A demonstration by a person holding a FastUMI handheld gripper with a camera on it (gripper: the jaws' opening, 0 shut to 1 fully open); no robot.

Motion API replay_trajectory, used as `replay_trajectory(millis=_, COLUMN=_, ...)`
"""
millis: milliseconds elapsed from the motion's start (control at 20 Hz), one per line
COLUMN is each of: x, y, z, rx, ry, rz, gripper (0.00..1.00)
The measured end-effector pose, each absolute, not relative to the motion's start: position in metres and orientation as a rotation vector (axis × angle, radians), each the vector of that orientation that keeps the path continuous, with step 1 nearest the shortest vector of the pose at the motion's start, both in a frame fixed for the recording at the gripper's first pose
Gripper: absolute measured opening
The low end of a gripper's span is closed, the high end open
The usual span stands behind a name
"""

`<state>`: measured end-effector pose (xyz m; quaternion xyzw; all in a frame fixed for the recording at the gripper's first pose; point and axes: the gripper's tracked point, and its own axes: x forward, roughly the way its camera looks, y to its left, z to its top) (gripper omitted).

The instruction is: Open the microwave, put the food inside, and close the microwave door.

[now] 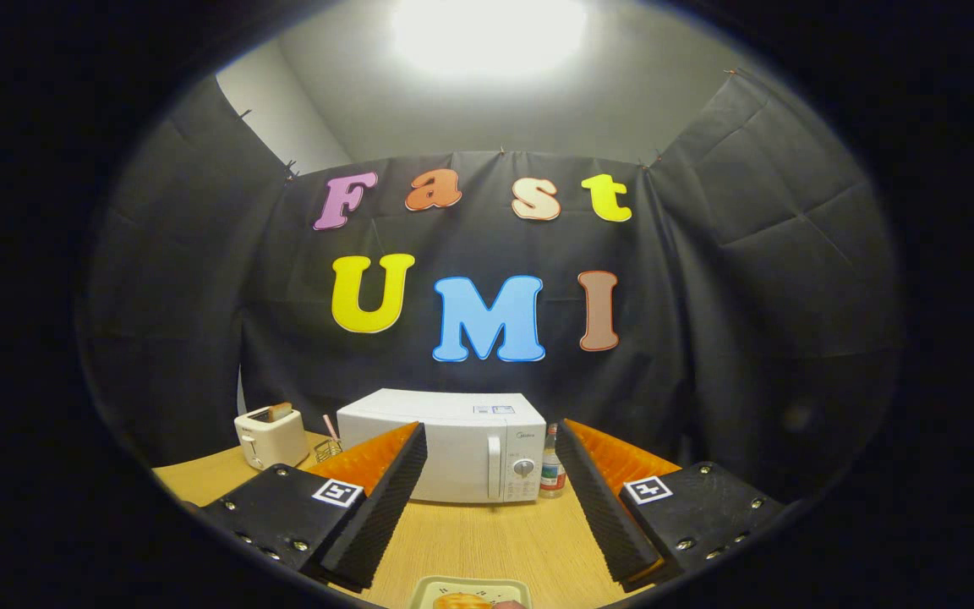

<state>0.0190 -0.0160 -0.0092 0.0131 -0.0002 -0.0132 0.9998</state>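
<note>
Here we see the gripper (491, 491) held above a wooden table (487, 537), its two fingers (385, 499) spread wide apart with nothing between them, so the claw is released. Each finger mount carries a small square black-and-white marker tag (337, 492).

Beyond the fingers, at the back of the table against the booth's black cloth wall, stands a white microwave (445, 444) with its door shut. We can make out a vertical handle (494, 465) beside the door, and a round dial (522, 467) over a keypad on the control panel. A small logo sits at the panel's top corner and a sticker lies on the top of the casing, but both are too small for us to read.

Just beside the microwave, on the control-panel side, is a small bottle (550, 461) with a red label. On the other side are a white toaster (270, 436) with a slice of bread (280, 411) sticking out of its slot, and a small wire basket (328, 447) between toaster and microwave.

Close under the gripper, nearer than the fingertips, a pale green plate (470, 585) holds the food (462, 601), orange-brown and partly cut off, well apart from the microwave.
</note>
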Motion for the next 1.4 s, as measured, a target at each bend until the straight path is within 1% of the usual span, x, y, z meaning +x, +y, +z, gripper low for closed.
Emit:
replay_trajectory(millis=300, x=0.06, y=-0.018, z=-0.024, rx=0.039, ry=0.016, rz=-0.012, gripper=0.97)
replay_trajectory(millis=800, x=0.161, y=-0.022, z=-0.064, rx=0.065, ry=0.057, rz=0.028, gripper=0.97)
replay_trajectory(millis=1400, x=0.262, y=-0.027, z=-0.155, rx=0.053, ry=0.192, rz=0.052, gripper=0.97)
